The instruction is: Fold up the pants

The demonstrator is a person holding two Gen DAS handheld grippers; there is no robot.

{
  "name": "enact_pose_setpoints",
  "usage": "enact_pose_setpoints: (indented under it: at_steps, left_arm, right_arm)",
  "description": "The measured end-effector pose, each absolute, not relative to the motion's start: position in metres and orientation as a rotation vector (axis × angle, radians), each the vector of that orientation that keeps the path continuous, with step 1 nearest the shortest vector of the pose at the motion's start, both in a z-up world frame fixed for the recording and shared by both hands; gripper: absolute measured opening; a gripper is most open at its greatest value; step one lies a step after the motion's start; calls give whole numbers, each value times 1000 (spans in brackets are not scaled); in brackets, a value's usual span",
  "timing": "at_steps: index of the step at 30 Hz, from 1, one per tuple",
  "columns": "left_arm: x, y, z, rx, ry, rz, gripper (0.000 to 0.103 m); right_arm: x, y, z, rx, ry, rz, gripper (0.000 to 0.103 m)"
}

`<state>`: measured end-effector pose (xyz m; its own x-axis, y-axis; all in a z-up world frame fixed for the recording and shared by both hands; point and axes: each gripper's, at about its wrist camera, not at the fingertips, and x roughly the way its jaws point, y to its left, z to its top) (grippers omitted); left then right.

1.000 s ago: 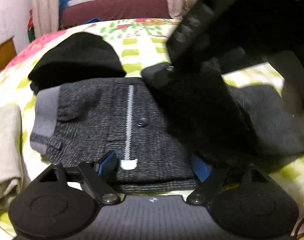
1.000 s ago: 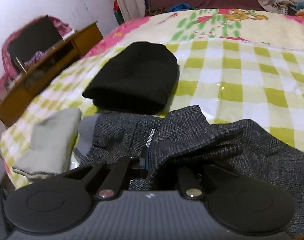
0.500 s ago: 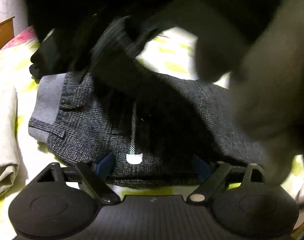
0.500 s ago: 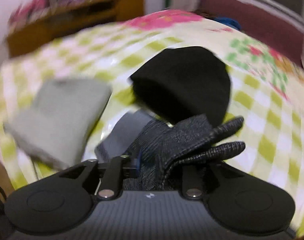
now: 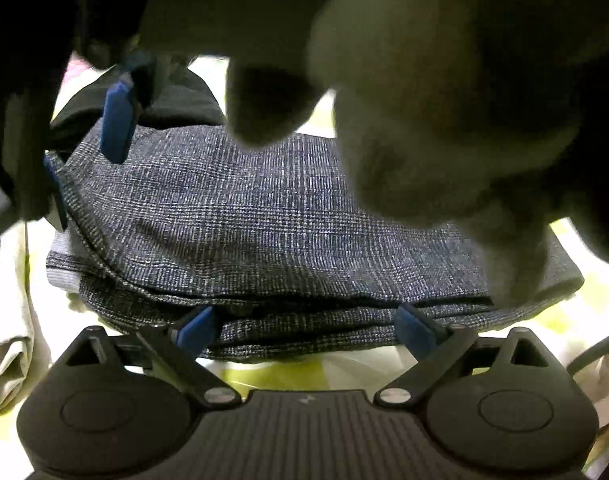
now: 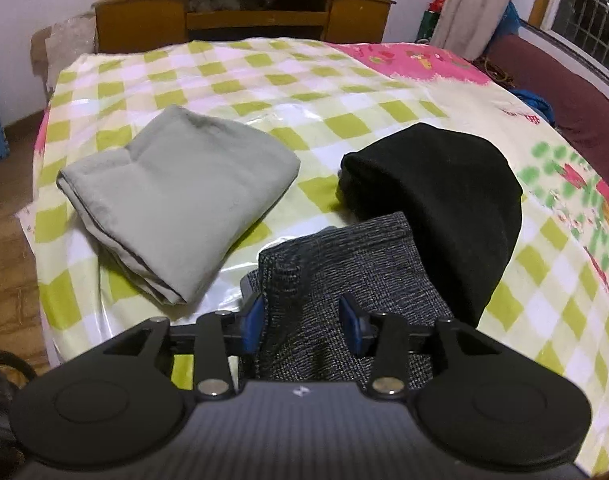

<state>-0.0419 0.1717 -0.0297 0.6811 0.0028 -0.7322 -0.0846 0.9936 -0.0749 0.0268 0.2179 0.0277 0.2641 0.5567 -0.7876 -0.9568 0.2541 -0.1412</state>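
The grey checked pants (image 5: pixel 264 216) lie folded over on the checked bedcover (image 6: pixel 264 80). My left gripper (image 5: pixel 304 330) sits at their near edge, its jaws opening wide, and the folded edge lies between the blue pads untouched. My right gripper (image 6: pixel 302 320) is over the pants' (image 6: pixel 344 264) left end. Its jaws are opening, with the fabric lying loose between the pads. The left wrist view shows the right gripper (image 5: pixel 84 160) at the top left. A person's blurred hand (image 5: pixel 444 100) hides the far right.
A folded grey-green cloth (image 6: pixel 176 196) lies left of the pants and a folded black garment (image 6: pixel 444 200) behind them. A wooden desk (image 6: pixel 240 12) stands beyond the bed. A dark red bench (image 6: pixel 564 92) runs under the window. The bed's edge and the wooden floor (image 6: pixel 8 280) are at left.
My right gripper swept left carrying the pant leg over the waist, covering the fly. It rolled and loosened its grip on the fabric. The left gripper widened a little.
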Motion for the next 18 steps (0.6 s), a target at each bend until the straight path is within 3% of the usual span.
enact_pose_setpoints:
  at_steps: [7,10,11,18]
  left_arm:
    - [-43,159,-27,-74,825,71,103]
    - [-54,154,-20,-48,792,74,103]
    - [-56,151,-18,-32,775,79,103]
    - [-44,137,-9,18,729,62,103]
  right_arm:
    - [50,152,52,-502,726,1033,43]
    - [66,100,60,-360,751,948,54]
    - [71,82,59,-325,761,906,58]
    - [115,-59,24,-66,844,536,59]
